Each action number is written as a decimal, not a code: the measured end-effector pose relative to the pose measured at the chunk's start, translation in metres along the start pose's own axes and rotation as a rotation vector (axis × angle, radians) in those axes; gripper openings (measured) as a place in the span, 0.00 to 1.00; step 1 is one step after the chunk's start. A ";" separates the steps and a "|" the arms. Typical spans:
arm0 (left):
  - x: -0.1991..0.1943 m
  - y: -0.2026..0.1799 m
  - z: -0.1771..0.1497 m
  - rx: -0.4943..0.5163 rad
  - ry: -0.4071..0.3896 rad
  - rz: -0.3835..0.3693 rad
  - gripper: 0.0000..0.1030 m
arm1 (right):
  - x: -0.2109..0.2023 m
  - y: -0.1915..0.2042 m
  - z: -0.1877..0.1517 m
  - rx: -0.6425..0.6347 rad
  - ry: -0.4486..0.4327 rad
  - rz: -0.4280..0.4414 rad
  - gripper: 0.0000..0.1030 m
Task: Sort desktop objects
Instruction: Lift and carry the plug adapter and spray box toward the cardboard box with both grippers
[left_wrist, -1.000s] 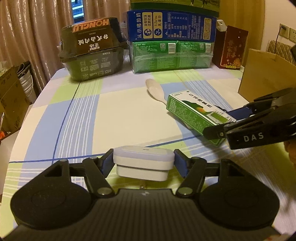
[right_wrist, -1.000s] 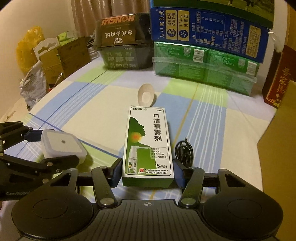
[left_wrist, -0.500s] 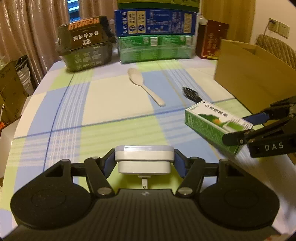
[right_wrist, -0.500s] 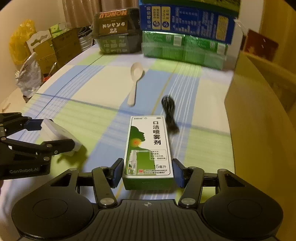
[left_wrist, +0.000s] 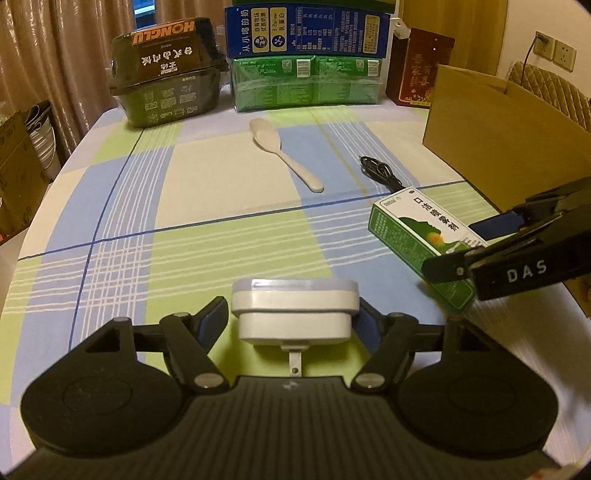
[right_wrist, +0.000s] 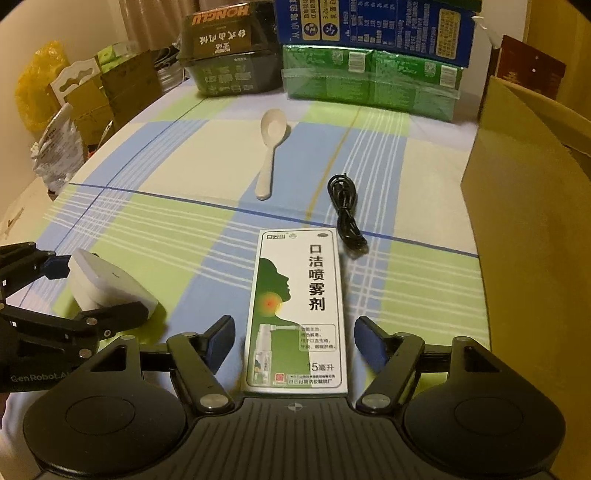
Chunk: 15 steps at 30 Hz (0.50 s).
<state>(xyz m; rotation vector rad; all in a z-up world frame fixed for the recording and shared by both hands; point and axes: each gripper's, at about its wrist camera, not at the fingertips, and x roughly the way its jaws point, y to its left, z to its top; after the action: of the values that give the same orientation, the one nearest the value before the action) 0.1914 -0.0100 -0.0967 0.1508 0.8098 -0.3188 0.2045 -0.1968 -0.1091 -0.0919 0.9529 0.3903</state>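
Note:
A white plug adapter (left_wrist: 295, 314) rests on the checked tablecloth between the fingers of my left gripper (left_wrist: 291, 317), whose jaws are opening; a thin gap shows beside its left pad. From the right wrist view the adapter (right_wrist: 107, 280) lies at the left inside the left gripper (right_wrist: 99, 291). A green and white spray box (right_wrist: 299, 302) lies flat on the cloth between the pads of my right gripper (right_wrist: 295, 332). Those jaws are opening too, with clear gaps on both sides. The left wrist view shows the box (left_wrist: 413, 232) and the right gripper (left_wrist: 458, 247) at the right.
A white spoon (left_wrist: 284, 155) and a coiled black cable (left_wrist: 380, 171) lie mid-table. A tall cardboard box (left_wrist: 498, 129) stands along the right side. A dark food container (left_wrist: 166, 92) and stacked blue and green cartons (left_wrist: 306, 59) line the far edge. Cardboard and bags sit left of the table.
Both grippers drew back toward the near edge with their objects, then both pairs of jaws widened. The spray box and the adapter now lie on the cloth, no longer pinched.

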 end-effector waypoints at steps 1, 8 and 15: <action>0.001 -0.001 0.001 0.001 -0.004 0.002 0.69 | 0.001 0.000 0.000 -0.001 0.001 0.001 0.67; 0.005 0.001 0.003 -0.054 0.009 -0.001 0.62 | 0.009 -0.002 0.002 0.005 0.013 0.007 0.67; 0.006 0.005 0.004 -0.084 0.009 0.001 0.59 | 0.017 -0.003 0.005 0.003 0.017 0.003 0.67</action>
<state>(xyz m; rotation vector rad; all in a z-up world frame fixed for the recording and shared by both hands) 0.1991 -0.0077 -0.0982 0.0739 0.8306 -0.2826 0.2187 -0.1935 -0.1202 -0.0912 0.9702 0.3908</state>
